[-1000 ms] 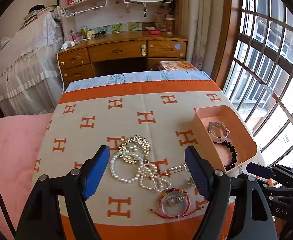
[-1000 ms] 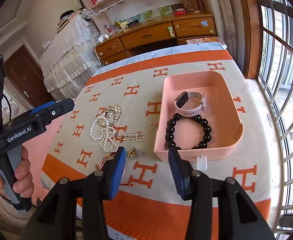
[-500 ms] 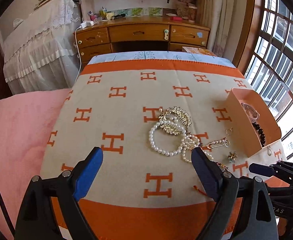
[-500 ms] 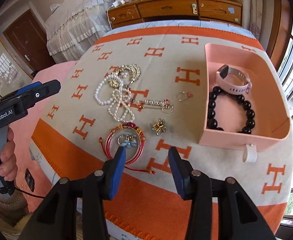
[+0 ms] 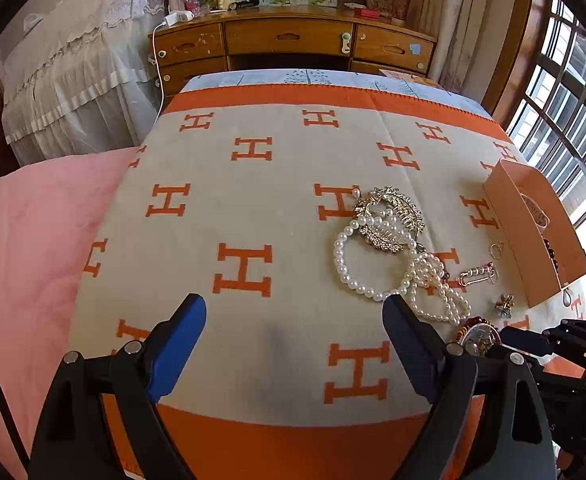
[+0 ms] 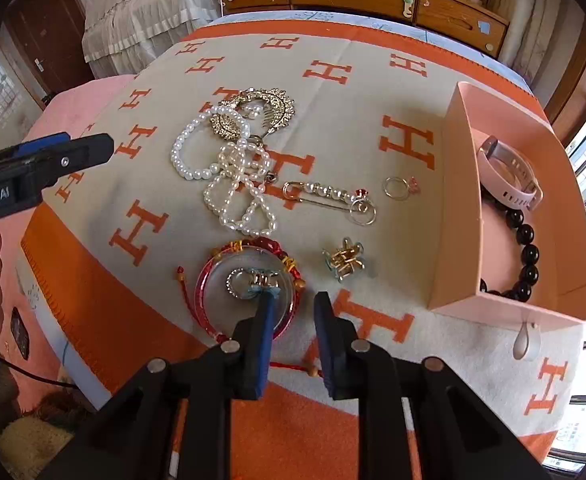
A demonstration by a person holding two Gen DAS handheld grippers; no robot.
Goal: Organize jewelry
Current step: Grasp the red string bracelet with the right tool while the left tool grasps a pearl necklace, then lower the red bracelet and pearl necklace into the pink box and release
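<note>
Jewelry lies spread on the orange-and-beige H-pattern blanket covering the surface. Right tool hovers low at the near edge, its blue fingers a narrow gap apart with nothing between them; the left fingertip overlaps the rim of the red corded bangle — contact cannot be confirmed. Inside the bangle sits a small rhinestone ring with a pale blue charm. Just right of it, a small gold knot charm. Farther back: pearl strands tangled together and overlapping a gold filigree hair comb; a beaded safety-pin brooch; a thin ring near the box.

Pink box stands at right, open, holding a pale pink watch and a black bead bracelet.

Left tool — fingers spread wide, empty, over bare blanket left of the pearls. Wooden desk in the background.
</note>
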